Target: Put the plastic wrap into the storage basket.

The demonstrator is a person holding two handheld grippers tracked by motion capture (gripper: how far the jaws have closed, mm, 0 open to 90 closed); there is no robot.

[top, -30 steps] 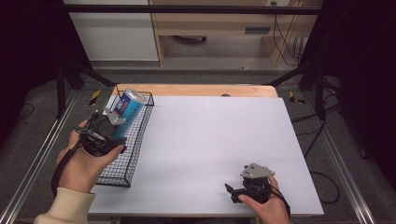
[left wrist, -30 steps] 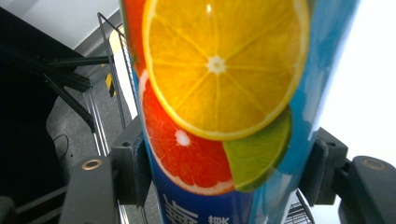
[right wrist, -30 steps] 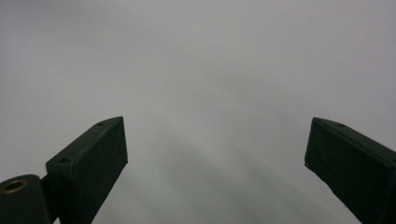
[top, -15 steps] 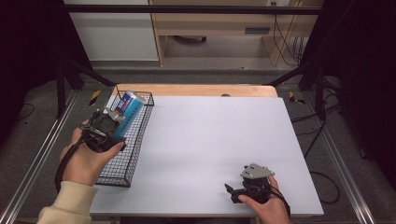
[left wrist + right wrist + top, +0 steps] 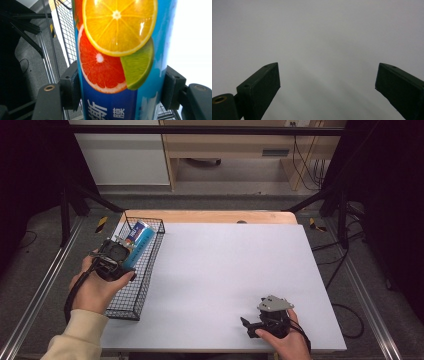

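I read the can (image 5: 136, 241) as light, rigid but dentable, with a slick printed wall, so a mid-body grip suits it. Left gripper (image 5: 117, 252) pinches it there, jaws flat on both sides, over the wire basket (image 5: 131, 290)'s far end. Versus a second ago, the can sits lower, more inside the basket. Right of the basket, right gripper (image 5: 252, 326) rests spread, empty.
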